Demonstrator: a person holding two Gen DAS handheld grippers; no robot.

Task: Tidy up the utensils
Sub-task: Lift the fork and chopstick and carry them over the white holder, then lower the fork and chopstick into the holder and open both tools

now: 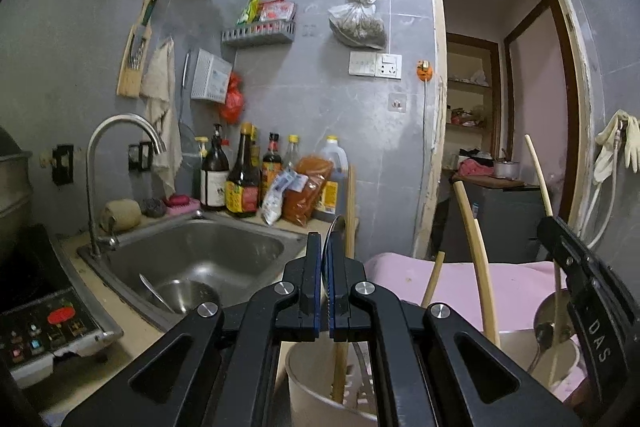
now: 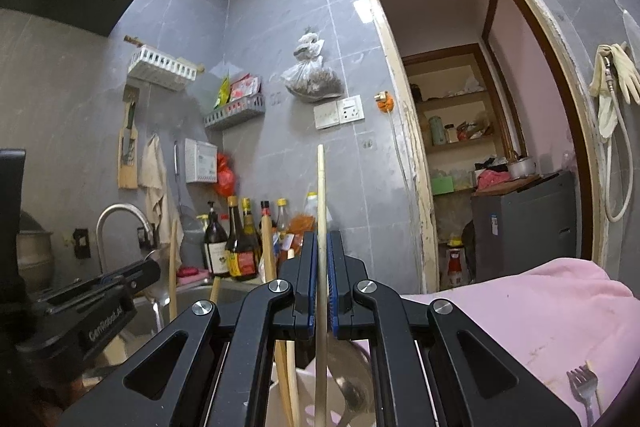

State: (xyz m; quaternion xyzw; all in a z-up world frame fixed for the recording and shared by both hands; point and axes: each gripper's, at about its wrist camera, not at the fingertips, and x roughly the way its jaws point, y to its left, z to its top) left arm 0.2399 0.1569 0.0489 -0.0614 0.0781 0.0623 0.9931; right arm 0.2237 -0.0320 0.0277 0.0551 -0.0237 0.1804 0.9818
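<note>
My left gripper [image 1: 325, 247] is shut on the thin metal edge of a spoon [image 1: 335, 227], above a white utensil holder [image 1: 316, 383] that has a wooden handle [image 1: 340, 371] in it. My right gripper [image 2: 319, 247] is shut on a pale wooden chopstick [image 2: 321, 203] that stands upright over the holder [image 2: 288, 399]. The right gripper also shows in the left wrist view [image 1: 576, 267], and the left gripper in the right wrist view [image 2: 120, 279]. More bamboo utensils [image 1: 478, 259] stand in the holder. A fork [image 2: 583, 387] lies on the pink cloth [image 2: 520, 315].
A steel sink [image 1: 200, 255] with a tap [image 1: 120, 131] lies to the left, with sauce bottles [image 1: 240, 179] behind it. An induction cooker [image 1: 44, 327] is at the far left. A doorway [image 1: 500, 87] opens to the right.
</note>
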